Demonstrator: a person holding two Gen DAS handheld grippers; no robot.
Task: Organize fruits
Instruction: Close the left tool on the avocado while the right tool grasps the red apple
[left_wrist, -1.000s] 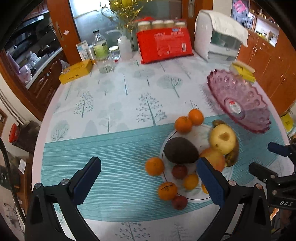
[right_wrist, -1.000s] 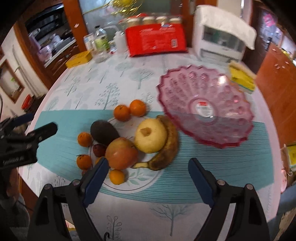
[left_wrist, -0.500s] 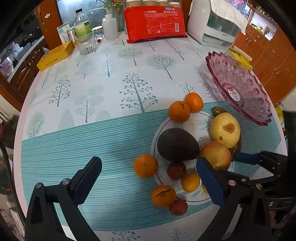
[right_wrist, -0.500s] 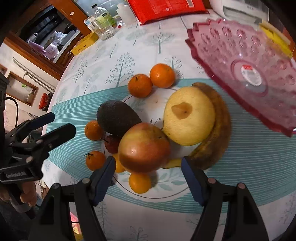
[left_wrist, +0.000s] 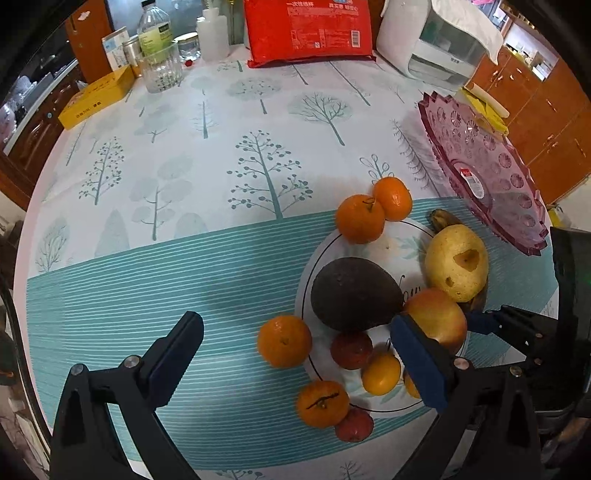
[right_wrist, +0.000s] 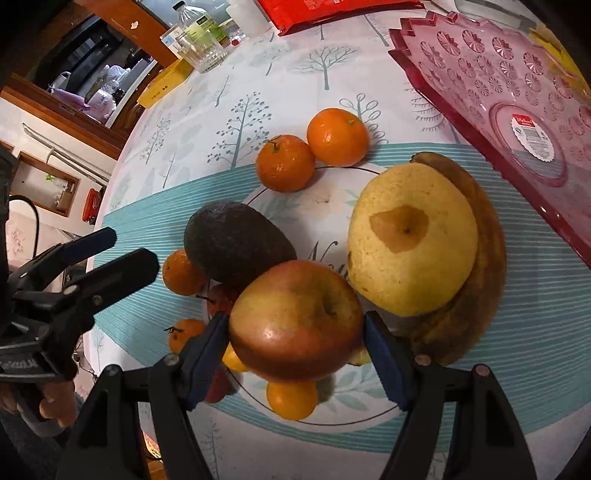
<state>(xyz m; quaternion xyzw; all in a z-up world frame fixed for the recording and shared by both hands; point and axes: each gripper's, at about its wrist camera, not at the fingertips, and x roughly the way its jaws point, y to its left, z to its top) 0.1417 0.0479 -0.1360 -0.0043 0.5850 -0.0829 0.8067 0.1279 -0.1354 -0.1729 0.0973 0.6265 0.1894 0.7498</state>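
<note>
Fruits (right_wrist: 295, 321) are heaped on the white plate (right_wrist: 325, 199), the red apple bracketed by the right gripper (right_wrist: 295, 354) (pads seemingly touching it), so a centred squeeze and straight lift toward the pink bowl (right_wrist: 498, 85) are advised, while the left gripper (left_wrist: 295, 354) hangs spread.

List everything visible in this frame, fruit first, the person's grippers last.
apple: 1, red-yellow, on plate between right pads
pear: 1, yellow, on plate
banana: 1, browned, behind pear
avocado: 1, dark, plate's edge
plate: 1, white, on teal band
bowl: 1, pink, empty, beside plate
red packet: 1, far edge
left gripper: open, over fruit
right gripper: pads at apple's sides
</note>
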